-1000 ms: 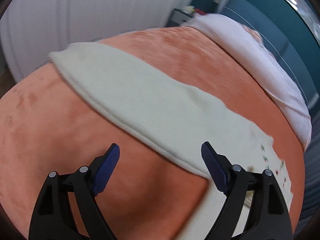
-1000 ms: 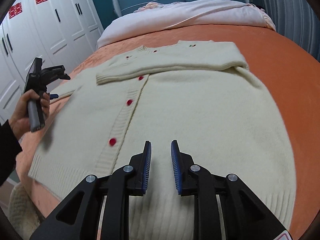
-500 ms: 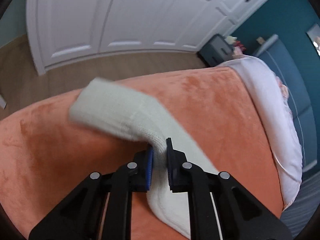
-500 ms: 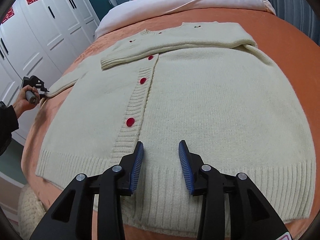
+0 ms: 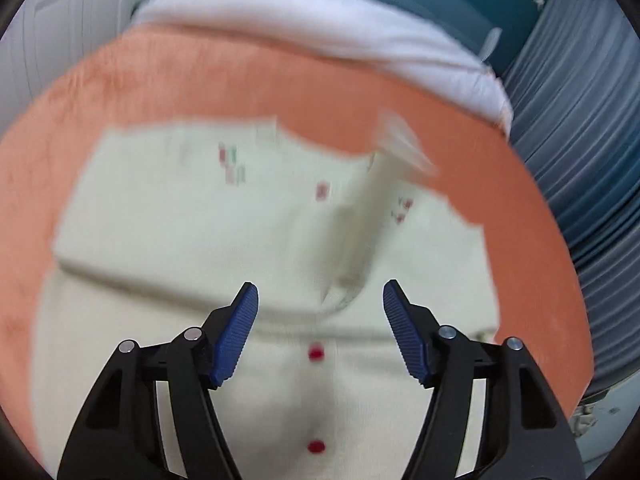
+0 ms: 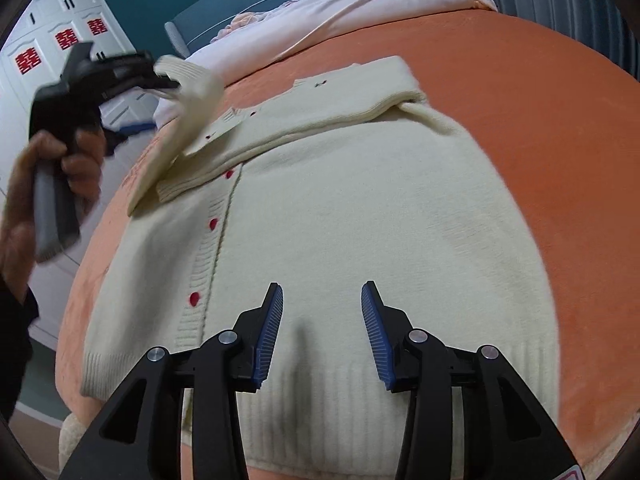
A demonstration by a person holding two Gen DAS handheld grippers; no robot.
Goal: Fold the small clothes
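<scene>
Right wrist view, one cream cardigan (image 6: 340,208), three red buttons, right tool (image 6: 322,330) released, left tool (image 5: 320,334) released.

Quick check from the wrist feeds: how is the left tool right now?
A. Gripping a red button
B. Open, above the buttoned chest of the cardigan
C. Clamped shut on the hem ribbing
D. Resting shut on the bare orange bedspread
B: the left tool has its pads spread wide with nothing between them, above the cream cardigan near its red buttons.
</scene>
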